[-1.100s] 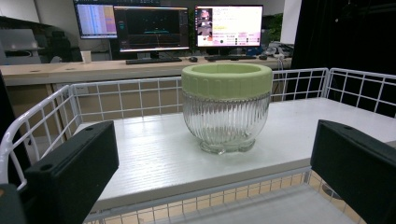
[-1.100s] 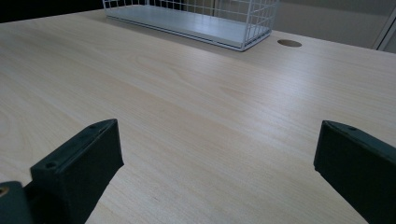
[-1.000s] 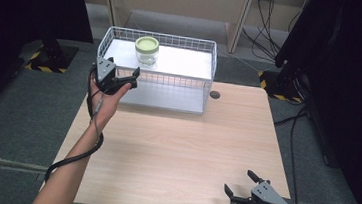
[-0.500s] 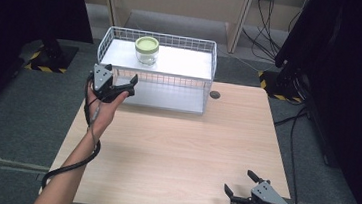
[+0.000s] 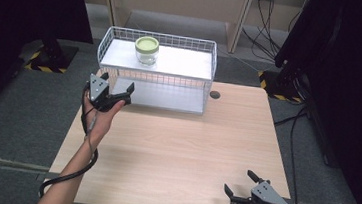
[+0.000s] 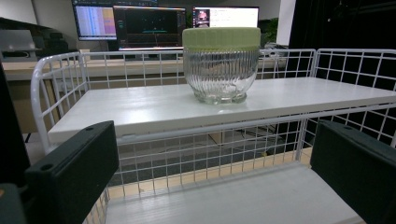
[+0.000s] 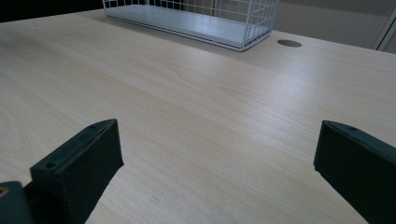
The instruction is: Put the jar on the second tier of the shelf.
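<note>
A ribbed glass jar with a pale green lid [image 5: 147, 50] stands on the upper shelf of a white wire rack [image 5: 207, 64] at the table's far side. In the left gripper view the jar [image 6: 220, 65] is straight ahead, above jaw level. My left gripper [image 5: 122, 95] is open and holds nothing, just in front of the rack's left front corner. Its jaws [image 6: 215, 144] point at the lower shelf. My right gripper [image 5: 238, 182] is open and holds nothing, low over the table's near right corner. Between its jaws [image 7: 219, 135] lies bare wood.
The light wood table [image 5: 174, 146] stretches between the two grippers. A round cable hole [image 5: 215, 94] sits right of the rack. Black curtains and desk legs stand beyond the table. Monitors [image 6: 140, 21] show behind the rack.
My left gripper has drifted back from the rack toward the near side and a little lower. The right gripper has stayed put.
</note>
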